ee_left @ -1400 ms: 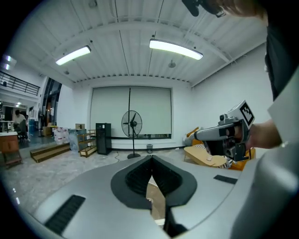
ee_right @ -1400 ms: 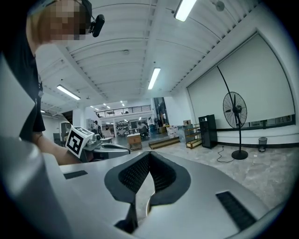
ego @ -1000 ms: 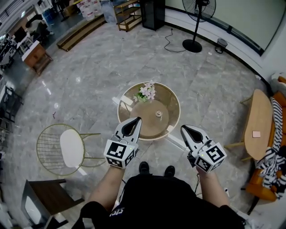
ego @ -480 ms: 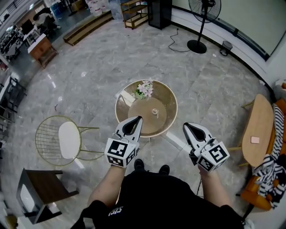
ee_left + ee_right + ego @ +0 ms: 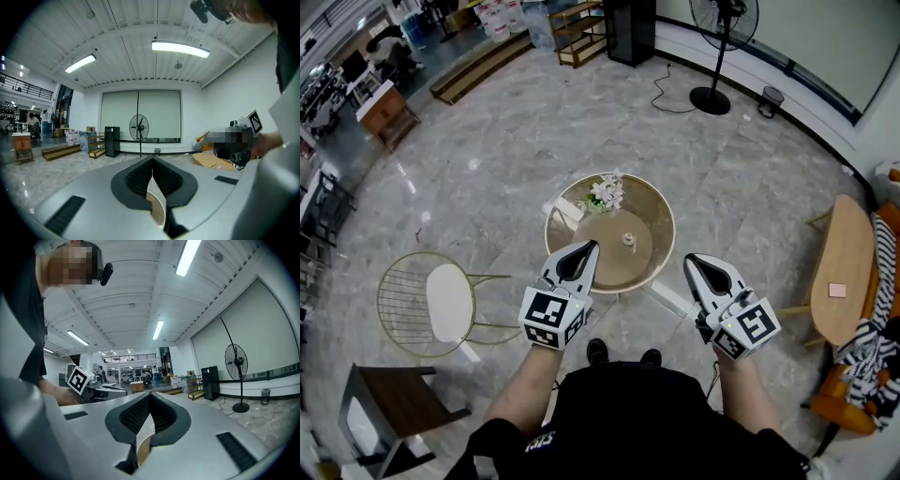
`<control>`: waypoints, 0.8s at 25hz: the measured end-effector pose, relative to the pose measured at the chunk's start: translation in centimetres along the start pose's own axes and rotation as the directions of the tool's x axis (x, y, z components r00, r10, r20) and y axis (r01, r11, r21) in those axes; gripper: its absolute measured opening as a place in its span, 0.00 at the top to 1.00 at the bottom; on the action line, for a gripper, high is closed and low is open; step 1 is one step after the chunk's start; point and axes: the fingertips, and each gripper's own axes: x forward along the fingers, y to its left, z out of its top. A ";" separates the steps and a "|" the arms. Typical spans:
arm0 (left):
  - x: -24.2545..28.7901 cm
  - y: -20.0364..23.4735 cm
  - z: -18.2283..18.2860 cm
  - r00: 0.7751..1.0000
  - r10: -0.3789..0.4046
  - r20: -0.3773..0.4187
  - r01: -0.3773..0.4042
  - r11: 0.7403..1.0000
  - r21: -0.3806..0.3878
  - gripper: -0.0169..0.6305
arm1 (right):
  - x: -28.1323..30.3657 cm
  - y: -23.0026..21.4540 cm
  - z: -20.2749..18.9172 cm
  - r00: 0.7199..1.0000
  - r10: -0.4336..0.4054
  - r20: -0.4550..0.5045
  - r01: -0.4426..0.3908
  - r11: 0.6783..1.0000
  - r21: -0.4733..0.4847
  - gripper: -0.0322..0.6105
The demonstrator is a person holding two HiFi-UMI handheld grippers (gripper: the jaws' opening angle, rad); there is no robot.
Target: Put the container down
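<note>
A round glass-topped table (image 5: 661, 220) stands on the marble floor in front of me. On its middle sits a small pale container (image 5: 629, 240), and a bunch of pink and white flowers (image 5: 607, 192) stands at its far left. My left gripper (image 5: 591, 246) hovers over the table's near left rim, shut and empty. My right gripper (image 5: 689, 260) hangs just off the near right rim, also shut with nothing in it. In the left gripper view the left gripper (image 5: 152, 158) has its jaws meeting at the tips. The right gripper (image 5: 149, 394) shows the same in its own view. Neither touches the container.
A gold wire chair with a white seat (image 5: 427, 305) stands to the left, with a dark wooden chair (image 5: 398, 403) nearer me. At the right are an oval wooden table (image 5: 839, 267) and an orange sofa with striped cloth (image 5: 872, 361). A standing fan (image 5: 717, 56) is at the back.
Both grippers stay shut and empty and have drifted only slightly. The head view has shifted a little, so the table sits a touch differently in it.
</note>
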 end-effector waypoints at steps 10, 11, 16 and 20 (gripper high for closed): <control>-1.1 0.2 -0.6 1.000 -0.024 -0.009 0.024 1.000 -0.012 0.95 | 0.2 1.4 -0.3 1.000 -0.020 -0.018 0.020 1.000 0.001 0.93; -1.3 0.4 -0.7 1.000 -0.022 -0.012 0.022 1.000 -0.013 0.95 | 0.3 1.6 -0.3 1.000 -0.020 -0.018 0.020 1.000 0.003 0.93; -2.1 1.2 -1.1 1.000 -0.016 -0.014 0.016 1.000 -0.018 0.95 | 1.0 2.4 -0.1 1.000 -0.016 -0.019 0.016 1.000 0.008 0.93; -2.7 1.9 -1.4 1.000 -0.016 -0.013 0.016 1.000 -0.019 0.95 | 1.7 3.1 -0.2 1.000 -0.014 -0.017 0.014 1.000 0.002 0.93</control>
